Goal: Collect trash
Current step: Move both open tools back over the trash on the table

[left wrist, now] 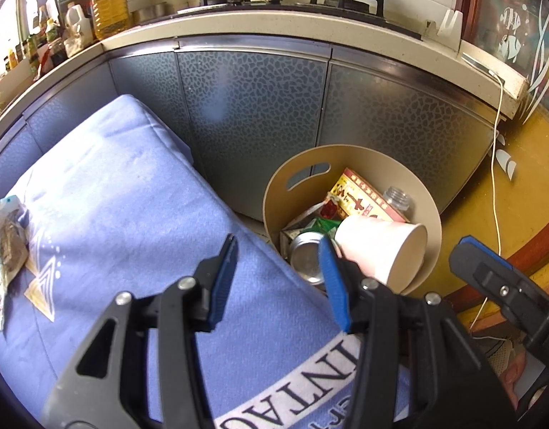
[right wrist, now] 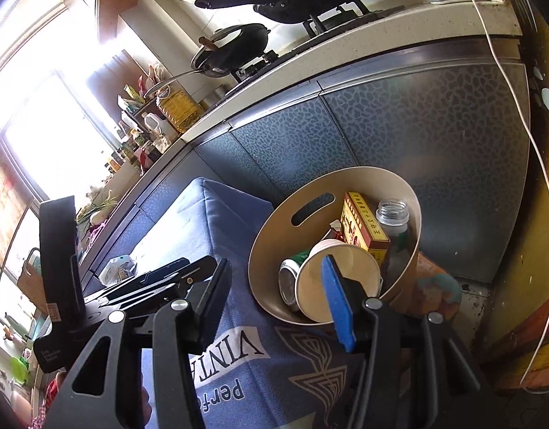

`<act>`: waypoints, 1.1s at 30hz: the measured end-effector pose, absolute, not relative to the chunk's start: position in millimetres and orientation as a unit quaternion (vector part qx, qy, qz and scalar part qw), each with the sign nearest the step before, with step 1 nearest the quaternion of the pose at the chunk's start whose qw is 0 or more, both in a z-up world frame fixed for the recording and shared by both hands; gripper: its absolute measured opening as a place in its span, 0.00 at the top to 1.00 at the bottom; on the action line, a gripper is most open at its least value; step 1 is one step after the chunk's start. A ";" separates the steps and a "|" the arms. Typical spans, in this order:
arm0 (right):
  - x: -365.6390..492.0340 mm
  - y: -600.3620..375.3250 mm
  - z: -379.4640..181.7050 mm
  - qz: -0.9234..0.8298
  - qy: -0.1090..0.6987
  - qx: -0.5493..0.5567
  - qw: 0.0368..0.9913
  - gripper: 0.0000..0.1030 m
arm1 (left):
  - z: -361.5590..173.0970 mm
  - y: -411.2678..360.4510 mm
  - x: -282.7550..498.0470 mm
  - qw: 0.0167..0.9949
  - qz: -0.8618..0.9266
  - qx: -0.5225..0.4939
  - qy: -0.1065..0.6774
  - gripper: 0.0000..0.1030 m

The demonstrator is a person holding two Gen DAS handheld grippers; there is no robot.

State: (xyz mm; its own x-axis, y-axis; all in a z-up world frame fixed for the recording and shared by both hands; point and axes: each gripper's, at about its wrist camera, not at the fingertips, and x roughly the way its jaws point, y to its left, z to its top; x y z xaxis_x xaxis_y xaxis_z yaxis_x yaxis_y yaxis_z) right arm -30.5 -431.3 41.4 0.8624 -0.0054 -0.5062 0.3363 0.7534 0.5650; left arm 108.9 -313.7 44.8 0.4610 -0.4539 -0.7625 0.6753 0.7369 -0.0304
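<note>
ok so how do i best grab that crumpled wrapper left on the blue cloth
Pinch the crumpled wrapper at its raised, bunched upper end, coming down from above: the rest lies flat on the blue cloth, leaving little for the jaws. The left gripper, open and empty, looks nearer.

Hard daylight pours through the tall kitchen window (right wrist: 42,118), blowing it out to white glare, while the dark grey pebble-patterned cabinet doors (left wrist: 253,121) sit dimmer, edges bent and vignetted.

The cup (left wrist: 381,246) hides part of the can (left wrist: 306,261) and wrappers in the bin (left wrist: 295,164). Shelf bottles (left wrist: 42,35) at upper left are too small to read. The window (right wrist: 34,114) is washed out.
</note>
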 end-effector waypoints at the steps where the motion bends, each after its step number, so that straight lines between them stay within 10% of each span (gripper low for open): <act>1: -30.5 -428.7 42.9 -0.094 0.245 0.336 0.905 0.50 | 46.3 -311.3 108.0 0.844 -0.335 0.138 0.395 0.56; 33: 15.8 -308.0 65.7 -0.014 0.288 0.261 0.921 0.50 | 47.4 -128.5 103.8 0.912 -0.204 0.074 0.347 0.56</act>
